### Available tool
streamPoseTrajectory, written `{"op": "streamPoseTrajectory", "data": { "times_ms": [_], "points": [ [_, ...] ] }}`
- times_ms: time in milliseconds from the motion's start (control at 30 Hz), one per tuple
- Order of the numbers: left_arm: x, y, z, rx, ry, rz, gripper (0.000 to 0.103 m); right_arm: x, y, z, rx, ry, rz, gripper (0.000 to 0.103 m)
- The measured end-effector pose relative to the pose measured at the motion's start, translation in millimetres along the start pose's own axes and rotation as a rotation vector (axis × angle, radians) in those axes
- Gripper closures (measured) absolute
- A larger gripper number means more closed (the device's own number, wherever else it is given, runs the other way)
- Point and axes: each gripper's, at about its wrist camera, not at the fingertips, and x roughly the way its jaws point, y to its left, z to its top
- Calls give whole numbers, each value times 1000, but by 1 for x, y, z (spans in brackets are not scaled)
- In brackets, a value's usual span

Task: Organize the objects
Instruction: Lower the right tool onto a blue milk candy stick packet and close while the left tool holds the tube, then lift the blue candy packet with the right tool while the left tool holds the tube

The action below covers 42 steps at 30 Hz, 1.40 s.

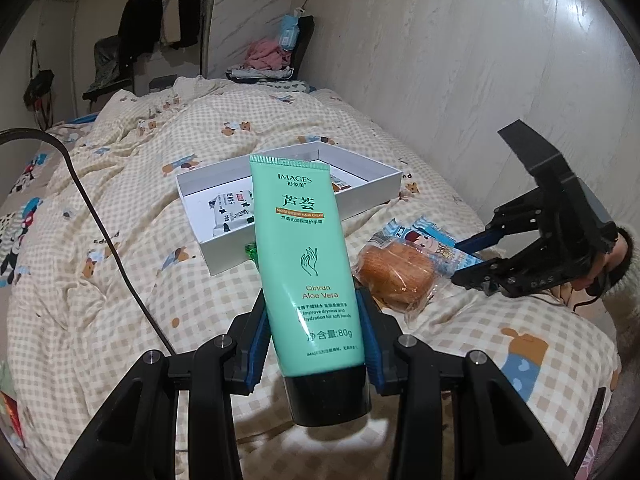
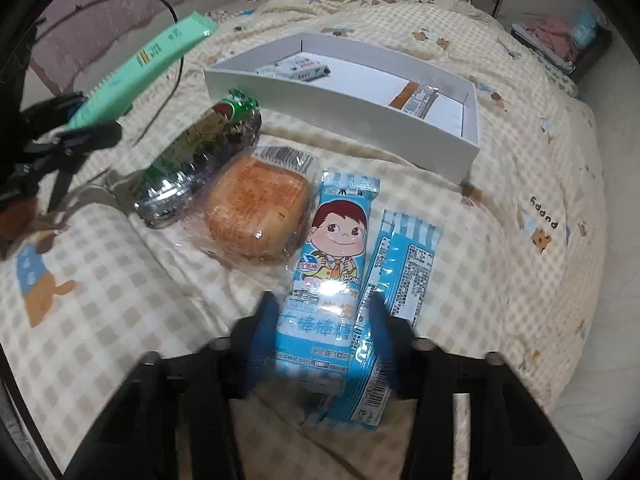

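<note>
- Hand cream tube [image 1: 306,264], green, is pinched cap-down in the left gripper [image 1: 314,344] above the bed [image 1: 120,208]
- right gripper [image 2: 320,336] fingers spread either side of two blue candy packs [image 2: 328,280]
- white box [image 2: 472,136] sits beyond, bun [image 2: 256,216] beside them

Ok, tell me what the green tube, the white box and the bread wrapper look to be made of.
Green tube: soft plastic, matte with a slight sheen, flat crimped end, glossy black cap; probably squeezable.
White box: looks like rigid cardboard, matte, thin straight walls with sharp corners.
Bread wrapper: clear thin plastic film, glossy, crinkled, with glare spots, the bread visible through it.
</note>
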Motion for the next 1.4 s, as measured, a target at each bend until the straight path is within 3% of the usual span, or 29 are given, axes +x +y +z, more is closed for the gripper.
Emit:
{"op": "streamPoseTrajectory", "data": {
  "times_ms": [200,433,600,700,800,1067,1400],
  "points": [
    [-3,3,1,-5,-11,-3,59,-19,-5,-9,35,-63,-23,72],
    [3,-1,-2,1,0,-9,59,-33,-42,-35,146,-117,-17,72],
    [10,2,-1,-28,11,8,59,-21,-47,-46,204,-110,63,72],
    [10,7,-2,-47,19,5,59,-21,-44,-49,189,-125,65,68],
    [10,10,-3,-56,20,3,59,-24,-51,-48,223,-139,102,57],
    [14,6,-5,-40,35,-6,59,-16,-74,-26,308,-193,181,57],
    [15,6,-5,-34,37,-7,59,0,-81,-16,331,-202,183,61]
  ]
}}
